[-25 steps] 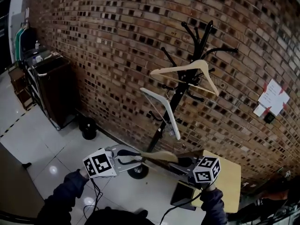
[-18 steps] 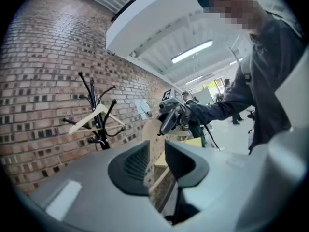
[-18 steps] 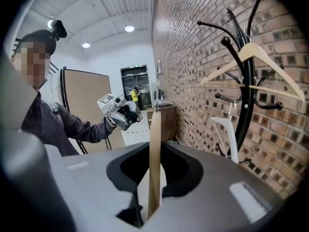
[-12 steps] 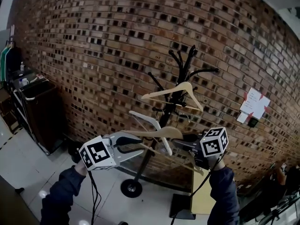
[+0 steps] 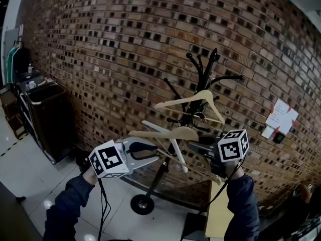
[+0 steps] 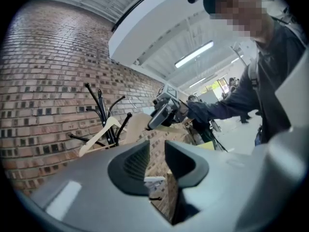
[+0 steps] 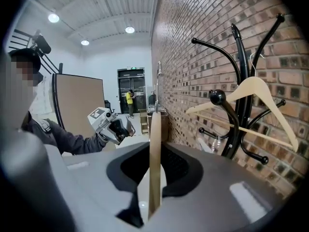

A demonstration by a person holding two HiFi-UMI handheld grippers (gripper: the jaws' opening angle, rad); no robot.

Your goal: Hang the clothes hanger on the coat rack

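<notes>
Tan wooden hanger [image 5: 170, 133] clamped in right claw [image 7: 155, 153]; left claw [image 6: 157, 151] parted, apparently empty. Held up beside black coat rack [image 5: 208, 69], not yet hung.

coat rack [image 5: 209, 70] before brick wall [image 5: 100, 44], cabinet [image 5: 47, 115] far left

Glossy tiled floor [image 5: 30, 185]: coat rack [image 5: 206, 79] base stands centre, near brick wall [image 5: 100, 44]; dark cabinet [image 5: 47, 114] far left; wooden desk [image 5: 218, 215] right.

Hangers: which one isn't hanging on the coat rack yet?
The wood-coloured hanger in front, clamped in the right gripper. The cream hanger and the white hanger below it already hang on the black coat rack.
</notes>
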